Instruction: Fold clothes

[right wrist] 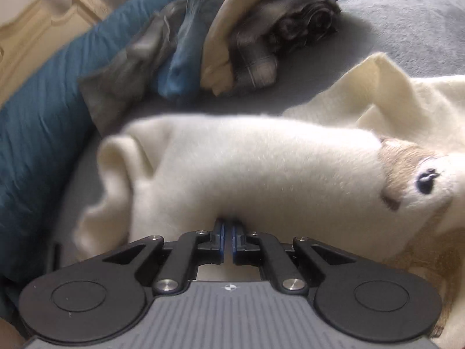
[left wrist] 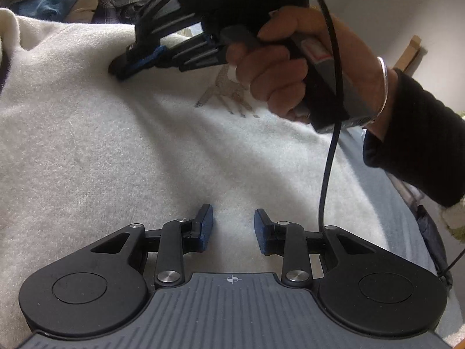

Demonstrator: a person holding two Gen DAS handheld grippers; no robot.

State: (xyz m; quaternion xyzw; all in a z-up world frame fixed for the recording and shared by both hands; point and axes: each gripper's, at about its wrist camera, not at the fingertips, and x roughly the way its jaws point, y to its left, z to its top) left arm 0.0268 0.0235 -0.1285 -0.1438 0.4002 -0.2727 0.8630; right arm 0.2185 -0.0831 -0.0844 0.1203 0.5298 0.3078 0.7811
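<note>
A cream fleece sweater [left wrist: 122, 133] with a tan animal print [left wrist: 229, 93] lies spread across the bed. My left gripper [left wrist: 233, 228] hovers open just above its lower part, nothing between the blue pads. Beyond it, a hand holds my right gripper [left wrist: 123, 68], shut on a pinch of the fleece near the upper edge. In the right wrist view the right gripper [right wrist: 228, 226] has its pads pressed together on a raised fold of the cream sweater [right wrist: 247, 168]. The print's dark eye [right wrist: 425, 180] shows at the right.
A heap of other clothes [right wrist: 221, 43], blue, beige and plaid, lies behind the sweater on the grey bed cover [right wrist: 407, 20]. A teal pillow [right wrist: 37, 122] runs along the left. A black cable [left wrist: 328, 157] hangs from the right gripper. A dark sleeve [left wrist: 418, 139] enters from the right.
</note>
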